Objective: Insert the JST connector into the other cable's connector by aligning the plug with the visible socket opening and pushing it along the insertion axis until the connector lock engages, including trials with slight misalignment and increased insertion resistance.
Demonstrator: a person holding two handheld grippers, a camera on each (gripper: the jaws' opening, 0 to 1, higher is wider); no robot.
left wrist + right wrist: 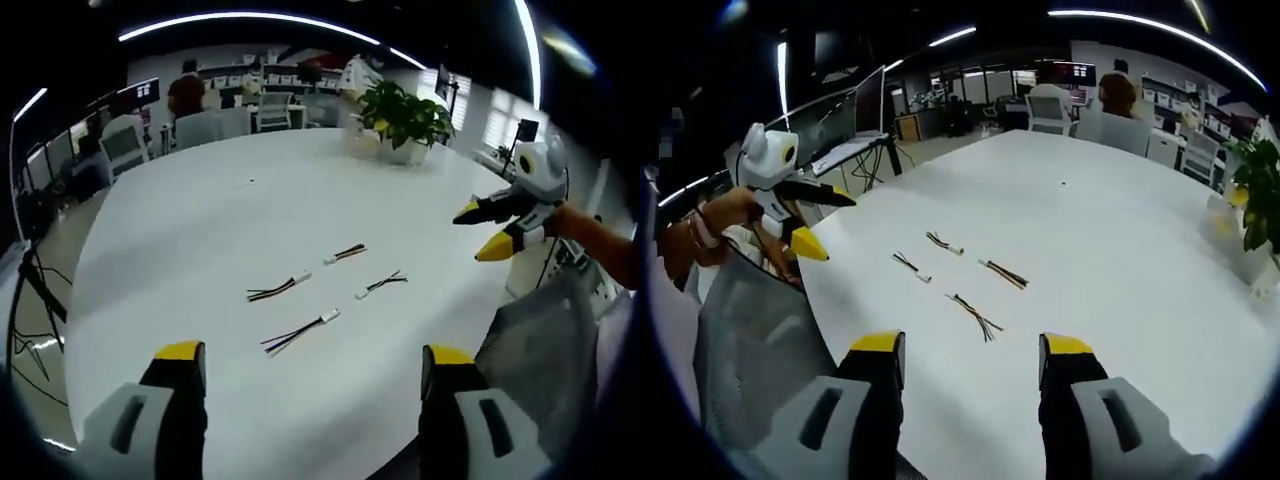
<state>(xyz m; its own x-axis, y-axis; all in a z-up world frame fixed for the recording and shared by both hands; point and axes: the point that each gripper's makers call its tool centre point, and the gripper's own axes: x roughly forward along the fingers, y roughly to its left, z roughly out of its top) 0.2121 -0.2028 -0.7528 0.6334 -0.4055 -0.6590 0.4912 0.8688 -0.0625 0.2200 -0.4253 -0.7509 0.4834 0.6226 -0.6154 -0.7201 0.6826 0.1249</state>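
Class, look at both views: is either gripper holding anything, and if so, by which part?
Nothing is held. Left gripper and right gripper are open; four cables lie on the table.

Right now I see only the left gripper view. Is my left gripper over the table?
Observer: It seems not. In the right gripper view the left gripper appears just outside the white table's edge, above a grey mesh chair.
Operator: Which cable lies nearest the right gripper?
Observer: The splayed-wire cable, straight ahead between its open fingers.
Operator: What is behind my left gripper?
Observer: A desk with a monitor.
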